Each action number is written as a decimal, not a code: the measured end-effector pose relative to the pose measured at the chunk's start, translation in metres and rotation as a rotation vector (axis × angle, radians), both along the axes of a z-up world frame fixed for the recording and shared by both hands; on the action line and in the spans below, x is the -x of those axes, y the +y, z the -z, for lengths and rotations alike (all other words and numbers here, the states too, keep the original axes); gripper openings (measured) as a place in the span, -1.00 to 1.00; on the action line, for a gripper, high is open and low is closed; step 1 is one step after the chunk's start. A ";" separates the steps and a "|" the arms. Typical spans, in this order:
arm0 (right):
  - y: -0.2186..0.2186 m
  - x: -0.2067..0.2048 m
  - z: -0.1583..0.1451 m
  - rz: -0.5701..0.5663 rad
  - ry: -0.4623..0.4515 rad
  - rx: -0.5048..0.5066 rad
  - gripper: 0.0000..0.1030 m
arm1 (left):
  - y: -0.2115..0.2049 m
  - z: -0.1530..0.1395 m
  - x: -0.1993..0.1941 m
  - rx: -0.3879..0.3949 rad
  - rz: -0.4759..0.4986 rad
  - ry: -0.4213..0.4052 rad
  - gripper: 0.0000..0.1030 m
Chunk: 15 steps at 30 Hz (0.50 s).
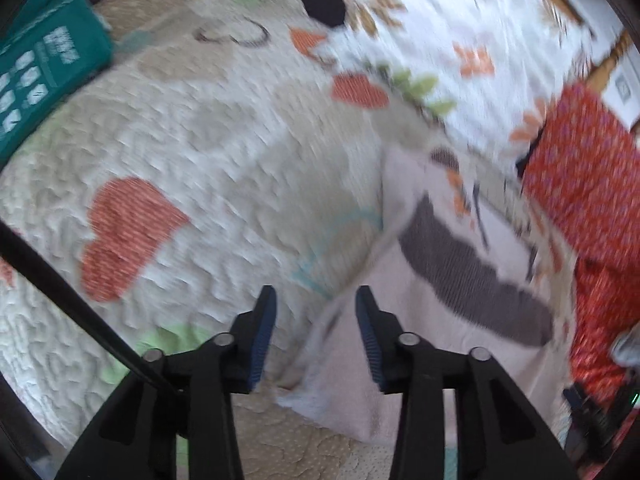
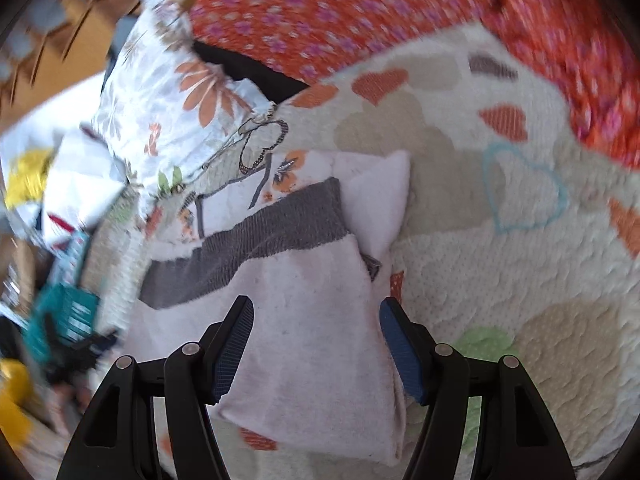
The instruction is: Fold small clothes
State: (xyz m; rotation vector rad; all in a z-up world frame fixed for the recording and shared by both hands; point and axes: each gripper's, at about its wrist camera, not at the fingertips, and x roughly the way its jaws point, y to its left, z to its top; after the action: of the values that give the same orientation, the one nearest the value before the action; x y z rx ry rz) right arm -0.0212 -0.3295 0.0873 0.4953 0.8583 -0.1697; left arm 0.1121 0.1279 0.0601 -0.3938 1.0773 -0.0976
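**Both grippers poised over a half-folded garment**

Blue-padded fingers come first: left gripper (image 1: 316, 336) parted, gripping nothing, its garment edge lying rightward. Right gripper (image 2: 316, 354) parted too, straddling the pale pink garment (image 2: 304, 320), nearer. Grey-banded and folded, it runs away from the jaws across the heart-print quilt (image 2: 500, 280).

left tool (image 1: 316, 300): jaws apart, empty | right tool (image 2: 316, 312): jaws wide, empty

Both views bright, soft even daylight, no hard shadows or glare. Heavy motion blur on the quilt (image 1: 208, 128) and red floral fabric (image 2: 320, 8); fisheye bends edges, dark vignette at corners.
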 end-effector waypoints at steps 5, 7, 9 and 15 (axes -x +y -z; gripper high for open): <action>0.072 -0.003 -0.013 -0.142 -0.011 0.073 0.37 | 0.056 -0.026 0.007 0.097 -0.149 -0.065 0.09; 0.116 -0.009 -0.008 -0.248 0.006 0.083 0.37 | 0.080 -0.031 0.008 0.134 -0.213 -0.075 0.11; 0.170 -0.019 0.004 -0.384 0.034 0.100 0.37 | 0.103 -0.034 0.010 0.176 -0.277 -0.081 0.15; 0.323 -0.040 0.048 -0.710 0.101 0.324 0.37 | 0.158 -0.042 0.021 0.249 -0.429 -0.106 0.17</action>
State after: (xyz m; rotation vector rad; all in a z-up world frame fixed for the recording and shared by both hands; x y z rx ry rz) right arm 0.0186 -0.0061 0.0391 -0.1372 1.0353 0.3183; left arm 0.0908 0.2856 0.1017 -0.8277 0.8586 0.1293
